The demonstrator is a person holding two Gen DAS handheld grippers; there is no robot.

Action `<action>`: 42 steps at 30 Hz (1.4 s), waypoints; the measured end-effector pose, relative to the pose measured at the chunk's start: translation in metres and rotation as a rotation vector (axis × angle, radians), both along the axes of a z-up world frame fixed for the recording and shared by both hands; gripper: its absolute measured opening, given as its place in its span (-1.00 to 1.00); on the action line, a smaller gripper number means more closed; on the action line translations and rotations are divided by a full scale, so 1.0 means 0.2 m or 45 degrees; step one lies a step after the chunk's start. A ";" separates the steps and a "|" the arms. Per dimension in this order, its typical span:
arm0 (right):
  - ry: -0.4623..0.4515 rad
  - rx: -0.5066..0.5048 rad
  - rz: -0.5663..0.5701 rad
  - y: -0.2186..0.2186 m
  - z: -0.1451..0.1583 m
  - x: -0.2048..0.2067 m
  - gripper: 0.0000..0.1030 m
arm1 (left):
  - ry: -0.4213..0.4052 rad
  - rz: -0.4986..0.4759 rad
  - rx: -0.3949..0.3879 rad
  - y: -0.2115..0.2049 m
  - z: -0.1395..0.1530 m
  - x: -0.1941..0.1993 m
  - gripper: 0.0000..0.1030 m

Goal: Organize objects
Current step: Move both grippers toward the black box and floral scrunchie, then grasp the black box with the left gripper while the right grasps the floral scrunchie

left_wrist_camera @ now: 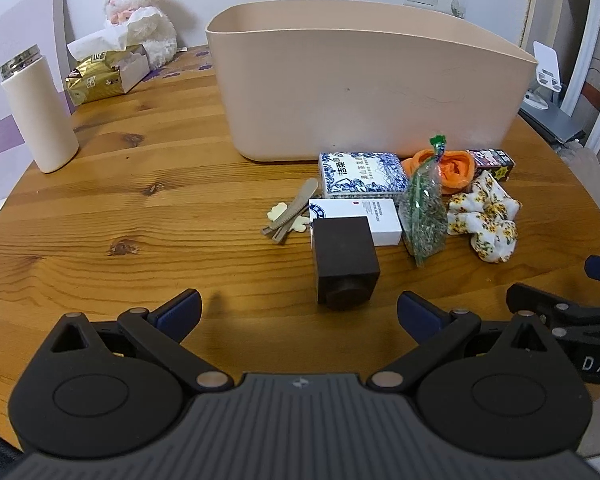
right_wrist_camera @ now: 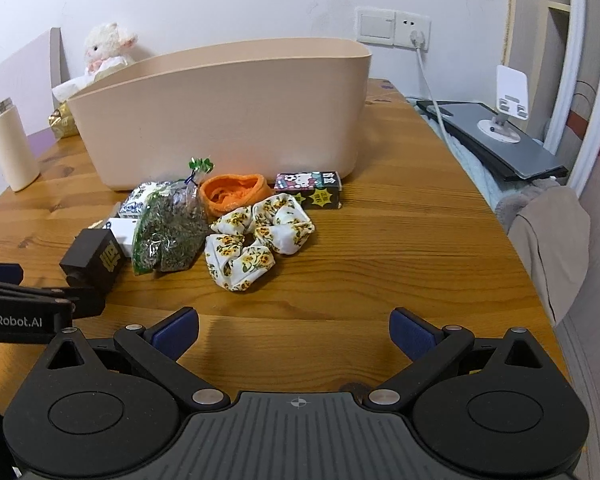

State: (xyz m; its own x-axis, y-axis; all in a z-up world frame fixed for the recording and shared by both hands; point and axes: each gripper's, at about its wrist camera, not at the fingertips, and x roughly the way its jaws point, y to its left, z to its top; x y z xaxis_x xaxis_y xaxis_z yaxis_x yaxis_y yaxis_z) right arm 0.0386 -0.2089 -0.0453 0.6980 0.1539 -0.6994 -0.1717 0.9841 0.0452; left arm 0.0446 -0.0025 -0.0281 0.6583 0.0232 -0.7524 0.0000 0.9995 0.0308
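A beige bin (left_wrist_camera: 372, 92) (right_wrist_camera: 228, 116) stands at the back of the wooden table. In front of it lie a black cube box (left_wrist_camera: 345, 263) (right_wrist_camera: 94, 258), a white box (left_wrist_camera: 374, 220), a blue patterned box (left_wrist_camera: 362, 174), a bag of dried herbs (left_wrist_camera: 424, 212) (right_wrist_camera: 168, 232), an orange cloth (left_wrist_camera: 454, 168) (right_wrist_camera: 236, 194), a floral scrunchie (left_wrist_camera: 486, 216) (right_wrist_camera: 256, 236), a dark cartoon box (left_wrist_camera: 492, 162) (right_wrist_camera: 310, 190) and hair clips (left_wrist_camera: 290, 218). My left gripper (left_wrist_camera: 300, 312) is open just short of the black box. My right gripper (right_wrist_camera: 294, 332) is open, below the scrunchie.
A cream bottle (left_wrist_camera: 40, 112) (right_wrist_camera: 10, 146), a gold tissue pack (left_wrist_camera: 104, 72) and a plush lamb (left_wrist_camera: 140, 12) sit at the back left. A laptop with a white phone stand (right_wrist_camera: 508, 104) lies off the table's right edge, beside folded fabric (right_wrist_camera: 548, 240).
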 end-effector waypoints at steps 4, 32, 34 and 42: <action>0.003 -0.033 0.027 0.04 -0.02 0.04 1.00 | 0.013 -0.011 0.002 0.00 -0.03 0.04 1.00; -0.087 -0.042 0.172 0.16 -0.02 0.19 -0.74 | -0.051 -0.044 -0.057 0.08 -0.02 0.11 -0.34; -0.079 -0.031 0.165 0.15 -0.01 0.18 -0.80 | -0.046 -0.044 -0.067 0.09 -0.01 0.10 -0.34; -0.139 0.029 0.106 0.04 0.10 0.10 -0.83 | -0.098 -0.036 -0.087 0.13 0.08 0.02 -0.34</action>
State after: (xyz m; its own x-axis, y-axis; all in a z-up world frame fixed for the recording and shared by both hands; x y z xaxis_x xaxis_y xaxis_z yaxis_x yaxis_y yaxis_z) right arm 0.0594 -0.2000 -0.0246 0.7542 0.2290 -0.6155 -0.2575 0.9653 0.0436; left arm 0.0487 0.0226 -0.0123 0.7140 -0.0459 -0.6987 0.0282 0.9989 -0.0368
